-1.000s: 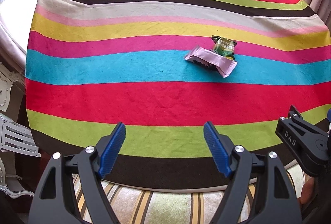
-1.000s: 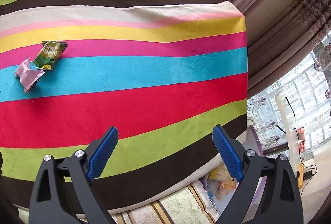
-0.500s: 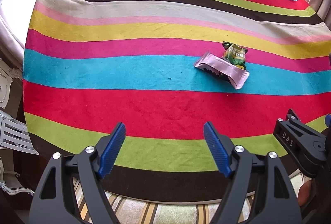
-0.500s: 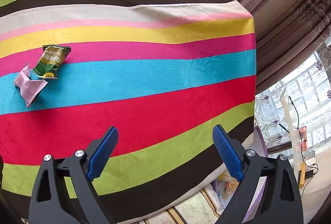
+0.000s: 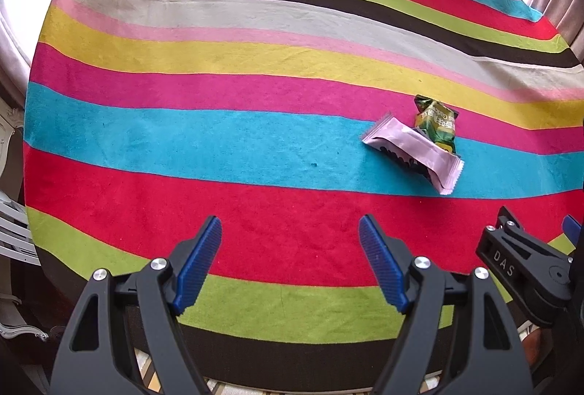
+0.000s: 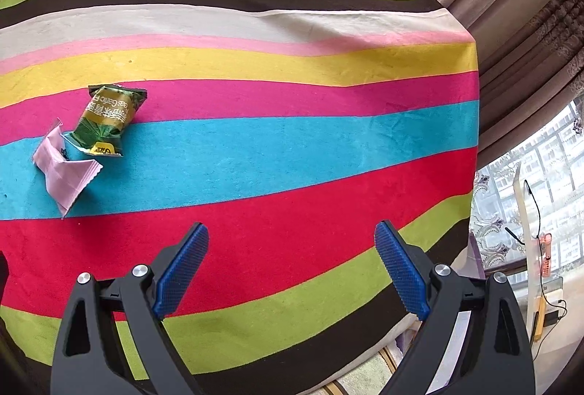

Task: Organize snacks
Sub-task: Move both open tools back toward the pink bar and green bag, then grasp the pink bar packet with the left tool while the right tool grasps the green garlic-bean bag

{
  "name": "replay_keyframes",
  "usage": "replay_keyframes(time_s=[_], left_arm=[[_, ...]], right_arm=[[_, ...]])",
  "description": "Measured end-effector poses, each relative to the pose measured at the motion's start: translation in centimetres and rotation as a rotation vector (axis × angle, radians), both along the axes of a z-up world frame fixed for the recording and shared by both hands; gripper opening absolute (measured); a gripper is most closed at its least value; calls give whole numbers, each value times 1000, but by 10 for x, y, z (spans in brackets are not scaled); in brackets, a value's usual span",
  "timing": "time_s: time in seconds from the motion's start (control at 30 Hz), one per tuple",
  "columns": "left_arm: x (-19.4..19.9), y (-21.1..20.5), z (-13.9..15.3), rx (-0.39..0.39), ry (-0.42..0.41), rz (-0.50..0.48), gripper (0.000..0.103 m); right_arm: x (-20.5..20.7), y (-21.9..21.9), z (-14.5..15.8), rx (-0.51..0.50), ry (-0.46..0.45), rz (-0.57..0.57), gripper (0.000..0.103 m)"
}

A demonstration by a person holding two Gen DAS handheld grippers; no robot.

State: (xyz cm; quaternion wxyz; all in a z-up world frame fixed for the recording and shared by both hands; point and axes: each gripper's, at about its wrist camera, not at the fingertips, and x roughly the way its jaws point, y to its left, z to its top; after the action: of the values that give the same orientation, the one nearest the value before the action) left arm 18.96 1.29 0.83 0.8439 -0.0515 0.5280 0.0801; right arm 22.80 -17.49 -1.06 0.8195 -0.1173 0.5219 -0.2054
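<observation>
Both the left gripper [image 5: 290, 258] and right gripper [image 6: 292, 265] are held wide, empty. A window [image 6: 540, 198] is seen only from the right wrist; the pink packet [image 5: 414, 150] and green packet [image 5: 436, 123] are shown touching.

**Bright stripes, two wrappers, black-and-blue tools**

The tablecloth [image 5: 255, 147] runs in broad bands: turquoise, red, lime green, dark brown, off-white, pale pink, yellow and magenta, the set repeating toward the near edge, where red, lime and brown come again.

On the turquoise band lies a pale pink wrapper [image 5: 414, 150] with dark print on its side. The green packet [image 6: 107, 119] touching it is deep leaf-green with an olive-gold panel, white lettering and a small yellow patch at one end.

The left gripper [image 5: 290, 263] and right gripper [image 6: 292, 271] are black with silver bolt heads; their pads [image 5: 199, 262] are ribbed royal blue.

The curtain [image 6: 511, 12] is taupe with a darker patterned band.
</observation>
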Motion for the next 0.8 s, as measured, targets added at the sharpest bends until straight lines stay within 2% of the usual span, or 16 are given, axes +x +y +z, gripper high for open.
replay_keyframes(time_s=[0.1,0.3,0.4,0.5,0.6,0.7,0.8], left_arm=[[6,6,-2,-20,-11,6,77],[20,8,-2,-73,-46,-14,77],[29,5,-2,-105,-63,-43,77],[37,-5,-3,-142,-69,-82,77],[44,-14,-3,-196,-71,-124,77],[54,-28,-6,-240,-51,-155,67],[65,-44,-11,-267,-30,-167,64]], right_arm=[[-2,-3,2,88,-25,46,89],[-3,-36,4,405,-78,89,89],[-3,-49,5,508,-116,94,89],[-4,-53,9,466,-159,110,89],[-3,-62,13,466,-210,125,89],[6,-70,15,448,-220,127,89],[14,-75,15,423,-201,124,89]])
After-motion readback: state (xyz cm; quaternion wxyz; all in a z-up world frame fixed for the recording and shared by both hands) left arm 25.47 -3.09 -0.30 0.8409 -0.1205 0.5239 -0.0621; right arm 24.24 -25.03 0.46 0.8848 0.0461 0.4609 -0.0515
